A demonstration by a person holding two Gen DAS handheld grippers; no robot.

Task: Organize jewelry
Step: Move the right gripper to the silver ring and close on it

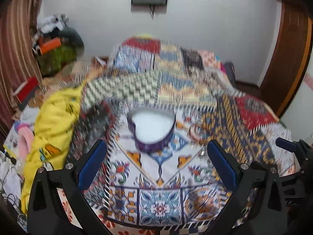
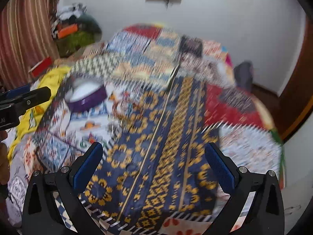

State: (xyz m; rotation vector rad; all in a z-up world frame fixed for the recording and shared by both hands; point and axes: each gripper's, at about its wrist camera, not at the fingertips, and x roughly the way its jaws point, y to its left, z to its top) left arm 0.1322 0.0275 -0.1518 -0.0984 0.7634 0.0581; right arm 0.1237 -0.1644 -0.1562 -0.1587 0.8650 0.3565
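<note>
A purple heart-shaped box with a white inside lies open on the patterned bedspread, straight ahead of my left gripper, which is open and empty. In the right wrist view the same purple box sits far left, and small shiny jewelry pieces lie blurred on the cloth to its right. My right gripper is open over the blue-and-gold patch, holding nothing. Its fingers show at the right edge of the left wrist view. The left gripper's fingers show at the left edge of the right view.
A yellow cloth lies bunched at the left of the bed. Clutter is piled in the far left corner by a striped curtain. A wooden door frame stands at right. Both views are motion-blurred.
</note>
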